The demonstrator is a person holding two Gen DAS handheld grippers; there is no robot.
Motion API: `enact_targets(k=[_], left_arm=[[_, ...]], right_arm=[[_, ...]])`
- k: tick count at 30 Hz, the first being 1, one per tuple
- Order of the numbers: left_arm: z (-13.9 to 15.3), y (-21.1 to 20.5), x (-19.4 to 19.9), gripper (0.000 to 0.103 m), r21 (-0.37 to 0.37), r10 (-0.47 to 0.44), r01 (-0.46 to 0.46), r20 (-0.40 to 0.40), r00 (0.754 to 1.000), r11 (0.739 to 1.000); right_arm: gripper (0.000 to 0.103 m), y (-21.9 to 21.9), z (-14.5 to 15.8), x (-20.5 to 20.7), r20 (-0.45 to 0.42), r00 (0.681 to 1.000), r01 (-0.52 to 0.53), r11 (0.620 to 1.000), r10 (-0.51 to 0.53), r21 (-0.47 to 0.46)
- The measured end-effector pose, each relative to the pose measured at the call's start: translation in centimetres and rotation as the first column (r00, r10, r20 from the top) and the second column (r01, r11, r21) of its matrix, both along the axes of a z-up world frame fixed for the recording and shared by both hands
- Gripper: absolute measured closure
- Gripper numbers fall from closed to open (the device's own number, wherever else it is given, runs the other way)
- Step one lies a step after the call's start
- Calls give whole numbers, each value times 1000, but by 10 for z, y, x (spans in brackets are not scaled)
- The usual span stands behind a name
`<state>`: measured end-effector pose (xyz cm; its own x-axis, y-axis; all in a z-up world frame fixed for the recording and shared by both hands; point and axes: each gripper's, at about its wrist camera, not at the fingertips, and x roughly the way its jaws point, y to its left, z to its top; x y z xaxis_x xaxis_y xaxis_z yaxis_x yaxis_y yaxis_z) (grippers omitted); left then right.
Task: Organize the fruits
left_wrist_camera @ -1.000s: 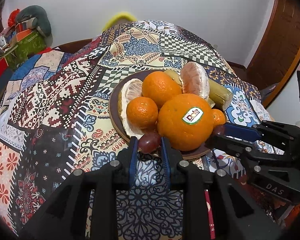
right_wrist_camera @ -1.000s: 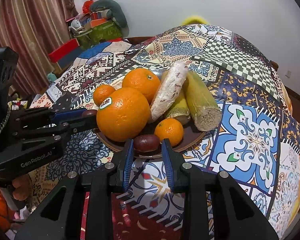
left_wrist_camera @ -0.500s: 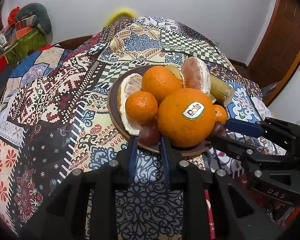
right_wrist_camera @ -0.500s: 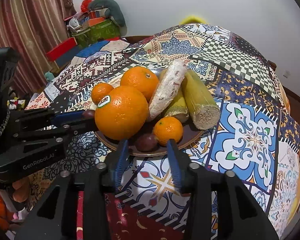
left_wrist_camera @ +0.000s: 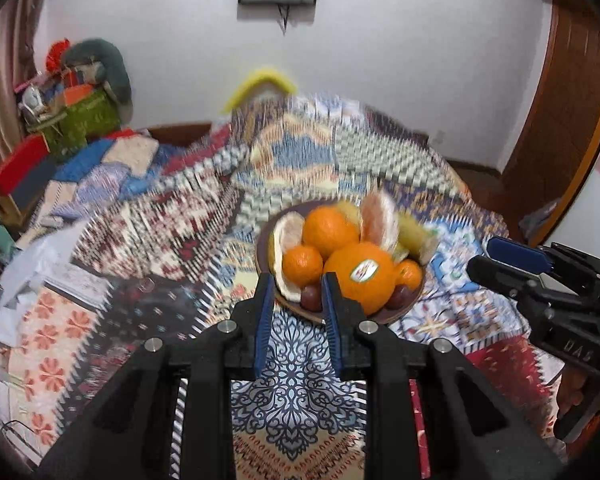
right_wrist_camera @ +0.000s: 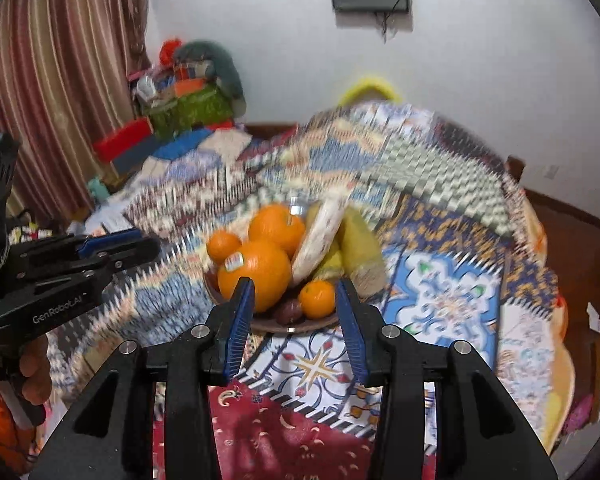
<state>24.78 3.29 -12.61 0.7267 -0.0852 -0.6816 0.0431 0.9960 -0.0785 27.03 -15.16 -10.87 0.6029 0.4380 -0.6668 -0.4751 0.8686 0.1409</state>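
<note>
- Fingers [left_wrist_camera: 265, 312] of the left gripper [left_wrist_camera: 294, 312] stand close together with nothing clamped between the blue pads; only the patterned tablecloth [left_wrist_camera: 132, 248] and the near edge of the plate [left_wrist_camera: 414, 298] show through the narrow gap
- Right gripper [right_wrist_camera: 296, 316] has its jaws apart and empty, its fingers [right_wrist_camera: 242, 316] framing the near side of the plate from above without touching it
- Both grippers hang in the air on the near side of the plate, clear of the fruit
- Fruit sits piled on the brown plate, which rests on the tablecloth near the middle of the table
- At the front of the pile is a large orange [left_wrist_camera: 360, 276] with a sticker on its skin, and a second orange [left_wrist_camera: 330, 230] lies behind it
- A mandarin [left_wrist_camera: 302, 266] sits to the left of the large orange in the left wrist view, and another small mandarin [right_wrist_camera: 317, 299] sits at the front edge in the right wrist view
- Two dark round fruits [left_wrist_camera: 311, 296] lie at the plate's near rim, low beside the large orange
- Peeled pomelo segments [left_wrist_camera: 378, 216] stand among the oranges, and a yellow-green stalk piece [right_wrist_camera: 360, 252] lies along the far right side of the pile
- A person's hand [right_wrist_camera: 34, 372] grips the left gripper's handle in the right wrist view
- Much of the cloth is motion-blurred in both views
</note>
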Motion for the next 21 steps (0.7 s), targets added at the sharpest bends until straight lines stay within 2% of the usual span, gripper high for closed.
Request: enact_targets(k=[6,10,13,15,17,21], left_arm=[[52,-6,-38,80,11,11,-13,146,989,1000],[83,-12,-64,80,8,7,-9,235,972,1000],[103,-16,-87,75,11,7,-11,307,952,1000],[111,-18,-99,74,15,7,-13,342,940,1000],[120,-21,-112,73,25,10,-21,378,926,999],[130,-24,-133,60,35,11,-29,432,902,999]], right_arm=[[65,-15,52,-32,144,988,52,997,-58,49],[65,-20,82,-61,232,969,69,994,-87,88],[64,-25,98,-79,280,955,70,991,-100,116],[60,-27,106,-89,303,947,70,988,-108,135],[51,-28,113,-99,329,937,73,986,-119,150],[45,-29,123,-114,375,917,80,984,-135,159]])
